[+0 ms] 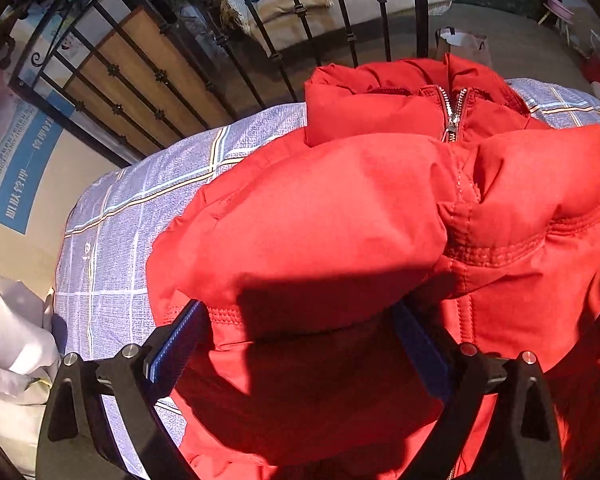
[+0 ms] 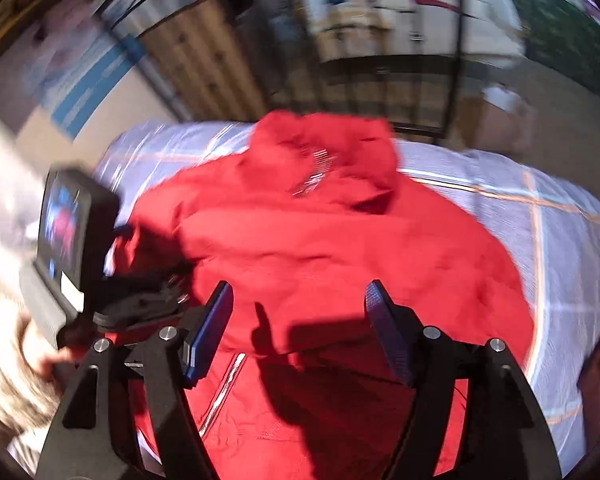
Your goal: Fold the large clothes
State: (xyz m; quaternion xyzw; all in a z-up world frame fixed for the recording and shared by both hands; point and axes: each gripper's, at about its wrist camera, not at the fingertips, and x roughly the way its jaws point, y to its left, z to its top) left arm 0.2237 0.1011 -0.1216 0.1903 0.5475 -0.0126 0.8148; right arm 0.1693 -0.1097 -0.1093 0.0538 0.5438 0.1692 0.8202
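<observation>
On the checked bedsheet (image 1: 140, 216) lies the red jacket (image 1: 340, 216), partly folded. Left gripper (image 1: 300, 344) has its fingers spread around a padded fold; right gripper (image 2: 300, 328) hovers above, fingers apart.

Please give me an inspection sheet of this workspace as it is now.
Surface: bed with a checked blue-grey sheet.
Job's things: red jacket lies bunched on the bed, zipper closed near the collar.
Clutter: white cloth at the bed's left edge.
Grippers: left gripper open, its fingers on either side of a jacket fold; right gripper open above the jacket; that view is blurred.
Cables: nothing seen.
Surroundings: black metal bed rail, poster on the wall, paper bag on the floor.
</observation>
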